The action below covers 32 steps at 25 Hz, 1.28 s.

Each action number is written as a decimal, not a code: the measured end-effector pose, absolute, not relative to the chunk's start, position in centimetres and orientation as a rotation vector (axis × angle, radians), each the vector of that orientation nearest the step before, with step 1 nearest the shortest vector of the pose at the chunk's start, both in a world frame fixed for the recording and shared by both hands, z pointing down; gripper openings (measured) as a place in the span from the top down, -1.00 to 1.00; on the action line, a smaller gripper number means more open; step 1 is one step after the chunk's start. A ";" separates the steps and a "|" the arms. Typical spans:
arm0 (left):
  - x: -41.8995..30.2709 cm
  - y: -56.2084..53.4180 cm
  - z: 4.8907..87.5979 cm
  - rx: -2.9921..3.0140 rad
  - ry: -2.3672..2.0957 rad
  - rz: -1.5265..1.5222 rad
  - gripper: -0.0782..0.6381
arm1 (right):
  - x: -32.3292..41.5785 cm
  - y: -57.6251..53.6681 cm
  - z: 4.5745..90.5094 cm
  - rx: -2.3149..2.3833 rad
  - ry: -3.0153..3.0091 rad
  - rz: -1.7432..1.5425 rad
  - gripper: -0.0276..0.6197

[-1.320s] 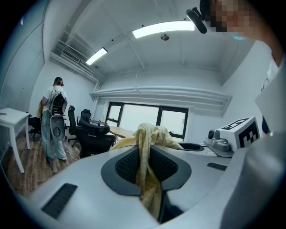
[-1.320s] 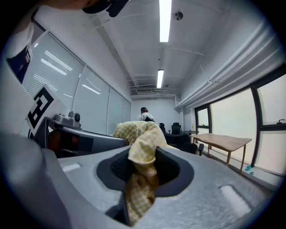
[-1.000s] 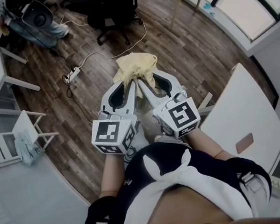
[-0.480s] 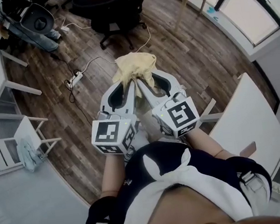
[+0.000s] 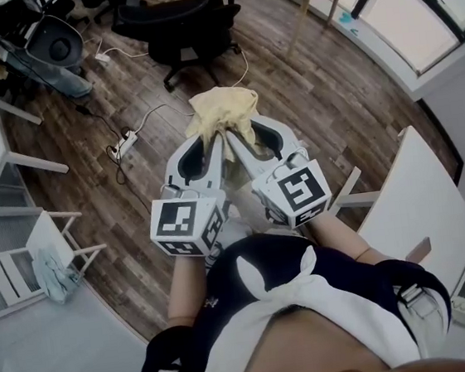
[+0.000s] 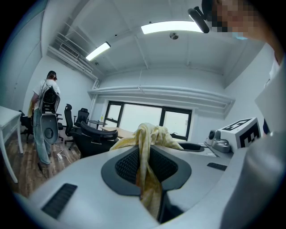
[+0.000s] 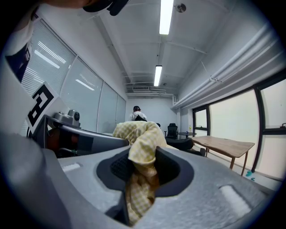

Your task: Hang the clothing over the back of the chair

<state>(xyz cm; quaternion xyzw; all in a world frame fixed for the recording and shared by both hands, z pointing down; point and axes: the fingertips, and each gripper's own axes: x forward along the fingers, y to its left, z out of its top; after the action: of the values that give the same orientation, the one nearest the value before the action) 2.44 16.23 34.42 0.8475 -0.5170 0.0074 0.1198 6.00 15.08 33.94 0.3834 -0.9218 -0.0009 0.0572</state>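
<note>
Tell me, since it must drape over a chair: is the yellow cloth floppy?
Probably floppy: the yellow cloth bunches and droops from the left gripper and right gripper. Likely light: pinched folds alone hold it up.

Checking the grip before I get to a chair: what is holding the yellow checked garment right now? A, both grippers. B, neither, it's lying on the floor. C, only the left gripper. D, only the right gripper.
A: the yellow checked garment is clamped in the left gripper and in the right gripper; each gripper view shows the fabric pinched between its jaws.
</note>
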 end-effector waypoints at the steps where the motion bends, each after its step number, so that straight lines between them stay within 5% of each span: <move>1: 2.1 15.7 34.5 2.480 -1.504 0.025 0.59 | 5.7 14.6 34.0 1.170 -2.790 -0.001 0.57; 32: -2.6 9.4 35.4 2.460 -1.460 -0.012 0.59 | 0.9 8.4 34.8 1.110 -2.784 0.030 0.57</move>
<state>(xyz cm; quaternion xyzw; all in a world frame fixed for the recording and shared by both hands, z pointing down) -2.56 9.40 35.36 0.8514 -0.5053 -0.0043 0.1403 0.89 8.40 34.77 0.3694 -0.9264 0.0099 0.0721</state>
